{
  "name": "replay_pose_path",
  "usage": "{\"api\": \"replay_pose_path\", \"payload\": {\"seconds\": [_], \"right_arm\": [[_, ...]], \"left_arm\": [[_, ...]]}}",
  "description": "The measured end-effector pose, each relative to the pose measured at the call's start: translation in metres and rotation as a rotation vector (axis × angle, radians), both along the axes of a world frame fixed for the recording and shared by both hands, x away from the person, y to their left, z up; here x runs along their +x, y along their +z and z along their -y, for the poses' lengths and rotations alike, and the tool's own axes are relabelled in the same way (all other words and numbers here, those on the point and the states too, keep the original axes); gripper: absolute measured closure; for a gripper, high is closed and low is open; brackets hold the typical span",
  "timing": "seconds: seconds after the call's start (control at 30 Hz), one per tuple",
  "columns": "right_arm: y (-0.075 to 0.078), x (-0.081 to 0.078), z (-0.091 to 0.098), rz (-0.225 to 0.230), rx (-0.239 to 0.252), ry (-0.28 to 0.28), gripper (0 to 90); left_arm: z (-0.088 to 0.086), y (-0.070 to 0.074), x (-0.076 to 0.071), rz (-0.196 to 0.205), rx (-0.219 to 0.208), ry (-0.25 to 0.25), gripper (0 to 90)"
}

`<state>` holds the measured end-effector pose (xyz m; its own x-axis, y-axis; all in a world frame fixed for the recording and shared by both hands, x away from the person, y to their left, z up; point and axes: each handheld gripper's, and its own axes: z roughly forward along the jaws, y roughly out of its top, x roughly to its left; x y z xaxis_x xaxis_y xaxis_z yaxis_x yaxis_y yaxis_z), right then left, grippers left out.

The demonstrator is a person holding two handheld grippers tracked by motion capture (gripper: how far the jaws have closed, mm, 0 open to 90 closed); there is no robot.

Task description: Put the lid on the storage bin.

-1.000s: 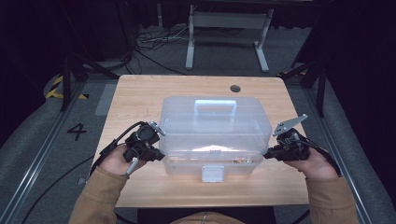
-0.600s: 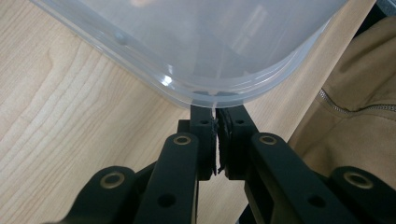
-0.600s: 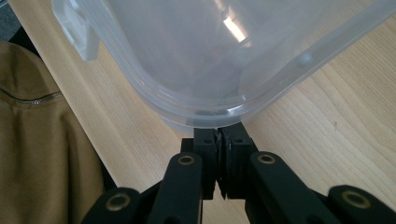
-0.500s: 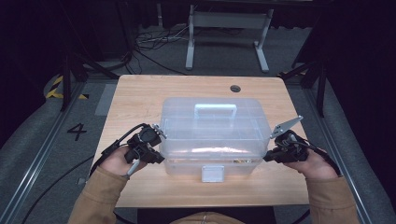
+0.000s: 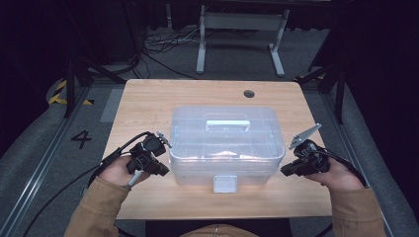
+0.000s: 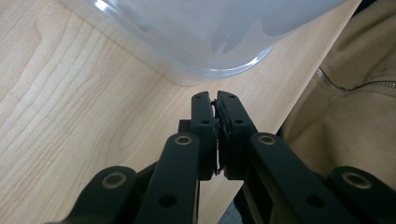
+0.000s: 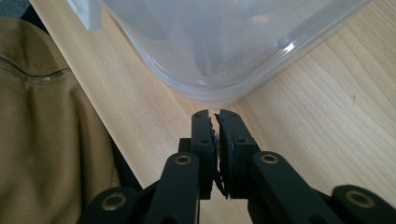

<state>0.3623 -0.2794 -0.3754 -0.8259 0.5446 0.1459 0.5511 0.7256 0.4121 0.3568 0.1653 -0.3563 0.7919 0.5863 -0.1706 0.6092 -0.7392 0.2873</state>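
Observation:
A clear plastic storage box point(image 5: 225, 148) with a lid handle point(image 5: 227, 123) and a front latch point(image 5: 225, 183) stands in the middle of the wooden table point(image 5: 148, 103). My left gripper point(image 5: 162, 171) rests at the box's near left corner, jaws together and holding nothing. In the left gripper view its tips point(image 6: 214, 95) stop just short of the rounded box corner point(image 6: 210, 42). My right gripper point(image 5: 285, 172) sits at the near right corner. Its tips point(image 7: 214, 113) lie close to the box point(image 7: 224, 42); its jaws have just been opening a hair, with nothing between them.
A cable hole point(image 5: 248, 93) is in the table's far right area. A metal stand point(image 5: 242, 29) and loose cables lie on the floor behind the table. The person's tan sleeves point(image 5: 99, 207) come in at the near edge.

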Motion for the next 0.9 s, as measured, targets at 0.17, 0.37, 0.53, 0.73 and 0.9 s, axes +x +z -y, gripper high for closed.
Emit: {"api": "replay_pose_path", "payload": {"seconds": [0.17, 0.37, 0.53, 0.73, 0.9], "right_arm": [[0.001, 0.0, 0.0, 0.003, 0.006, 0.001, 82.8], [0.003, 0.001, 0.004, 0.014, 0.03, -0.009, 78.6], [0.009, 0.003, 0.012, 0.029, 0.071, -0.033, 72.2], [0.019, 0.007, 0.019, 0.067, 0.124, -0.06, 64.7], [0.031, 0.013, 0.028, 0.158, 0.219, -0.123, 56.4]], "left_arm": [[0.0, 0.0, 0.001, 0.003, -0.007, 0.002, 83.0], [-0.003, 0.001, 0.002, 0.026, -0.031, 0.016, 78.8], [-0.01, 0.005, 0.003, 0.05, -0.076, 0.057, 73.9], [-0.025, 0.013, -0.002, 0.131, -0.126, 0.128, 72.5], [-0.043, 0.021, -0.01, 0.249, -0.199, 0.218, 72.3]]}}
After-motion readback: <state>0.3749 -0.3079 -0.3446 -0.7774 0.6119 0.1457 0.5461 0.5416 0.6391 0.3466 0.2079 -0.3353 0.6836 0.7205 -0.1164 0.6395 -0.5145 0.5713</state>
